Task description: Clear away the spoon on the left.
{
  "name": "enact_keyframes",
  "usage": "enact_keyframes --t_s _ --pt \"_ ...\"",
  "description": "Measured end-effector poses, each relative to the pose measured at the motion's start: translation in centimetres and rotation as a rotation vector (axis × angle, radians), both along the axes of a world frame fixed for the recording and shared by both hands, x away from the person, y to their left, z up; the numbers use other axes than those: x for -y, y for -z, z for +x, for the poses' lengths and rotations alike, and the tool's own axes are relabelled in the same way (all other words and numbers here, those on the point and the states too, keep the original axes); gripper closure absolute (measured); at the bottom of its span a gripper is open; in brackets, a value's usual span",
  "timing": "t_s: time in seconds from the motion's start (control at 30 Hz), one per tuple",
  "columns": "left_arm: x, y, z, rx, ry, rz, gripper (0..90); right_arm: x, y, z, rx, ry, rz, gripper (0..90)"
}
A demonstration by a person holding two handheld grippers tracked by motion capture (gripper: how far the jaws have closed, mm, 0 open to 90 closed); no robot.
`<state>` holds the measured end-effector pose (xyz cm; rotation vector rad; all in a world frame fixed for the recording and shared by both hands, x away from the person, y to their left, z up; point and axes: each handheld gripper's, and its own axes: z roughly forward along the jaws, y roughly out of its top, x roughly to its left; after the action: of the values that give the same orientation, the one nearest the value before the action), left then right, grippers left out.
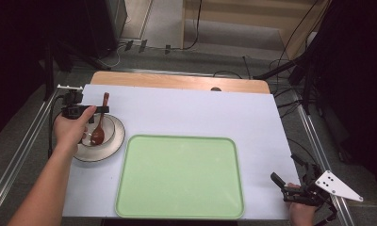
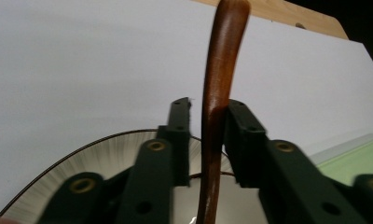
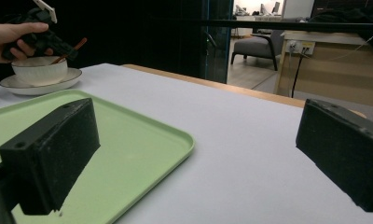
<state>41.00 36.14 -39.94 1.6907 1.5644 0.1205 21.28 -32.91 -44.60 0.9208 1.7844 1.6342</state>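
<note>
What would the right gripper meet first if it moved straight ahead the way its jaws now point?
Probably nothing soon: the right gripper points over bare white table, its jaws open, the green tray's corner just left of its line. Beyond looks like the far wooden edge, though depth is unclear.

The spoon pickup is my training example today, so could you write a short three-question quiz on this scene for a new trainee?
1. True or false: the left gripper has its jaws around the handle of the wooden spoon.
2. Where does the spoon's scoop end rest? A) on the green tray B) in the bowl on the plate C) on the bare table
3. Fill in: the right gripper sits near the tray's ____ side with its jaws wide apart and nothing between them.

Key: 1 true; 2 B; 3 right
</note>
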Motion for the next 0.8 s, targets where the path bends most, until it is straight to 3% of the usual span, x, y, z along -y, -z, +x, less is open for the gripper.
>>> enact_keyframes --t_s 0.17,0.23,0.3,0.43,0.6,0.7,0.8 --pt "0.2 -0.4 -0.4 0.025 0.038 0.03 85.0 0.0 0.0 0.0 -0.001 0.001 -0.001 0.0" --pt "0.3 -0.7 -0.5 0.042 0.023 0.041 85.4 0.0 0.0 0.0 0.001 0.001 0.003 0.0" --pt "0.3 -1.2 -0.7 0.039 0.022 0.008 85.5 0.1 0.0 0.0 -0.003 0.005 0.003 0.0" --pt "0.8 -2.4 -1.1 0.05 0.047 0.027 85.6 0.1 0.0 -0.1 -0.001 0.005 0.005 0.0" --pt "0.9 -3.6 -1.6 0.08 0.03 -0.011 85.6 0.1 0.0 -0.1 0.001 0.005 0.009 0.0" --pt "1.0 -4.1 -1.8 0.078 0.039 -0.025 85.6 0.2 0.0 -0.1 0.004 0.005 0.009 0.0" --pt "1.2 -4.5 -2.1 0.079 0.03 -0.008 85.6 0.2 0.0 -0.1 0.004 0.007 0.008 0.0"
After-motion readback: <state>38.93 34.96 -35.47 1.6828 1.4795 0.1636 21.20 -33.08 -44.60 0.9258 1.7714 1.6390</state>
